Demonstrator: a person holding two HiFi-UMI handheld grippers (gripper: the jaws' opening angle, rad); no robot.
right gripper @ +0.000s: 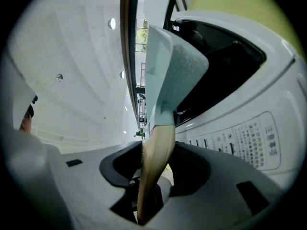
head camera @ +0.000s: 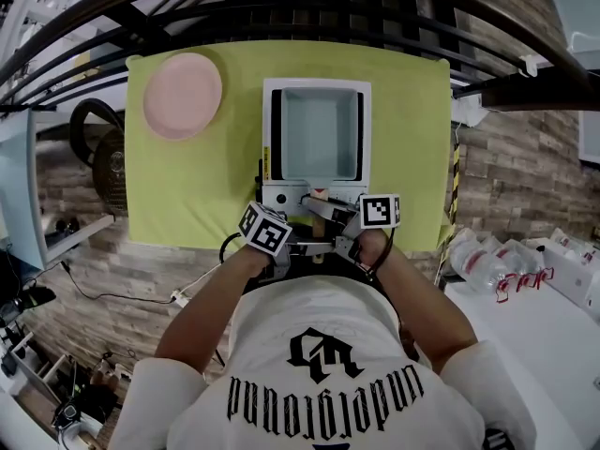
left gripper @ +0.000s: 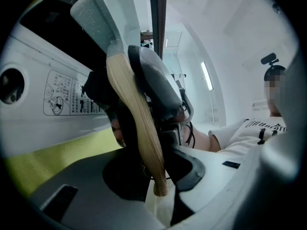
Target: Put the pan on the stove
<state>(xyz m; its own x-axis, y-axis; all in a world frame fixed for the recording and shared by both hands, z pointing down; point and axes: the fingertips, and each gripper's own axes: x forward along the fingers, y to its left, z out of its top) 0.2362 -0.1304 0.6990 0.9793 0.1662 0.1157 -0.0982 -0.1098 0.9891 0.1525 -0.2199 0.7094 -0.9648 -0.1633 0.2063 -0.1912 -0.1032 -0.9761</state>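
A square pale-blue pan sits flat on the white stove, its wooden handle pointing toward me over the control panel. Both grippers meet at that handle: the left gripper comes in from the left, the right gripper from the right. In the left gripper view the handle runs down between the jaws of the left gripper, held there, with the pan above. In the right gripper view the right gripper has its jaws against both sides of the handle.
The stove stands on a yellow-green mat, with a pink plate at its back left. A dark railing crosses behind the table. A white surface with plastic bags lies to my right. The stove's label panel is just beside the right gripper.
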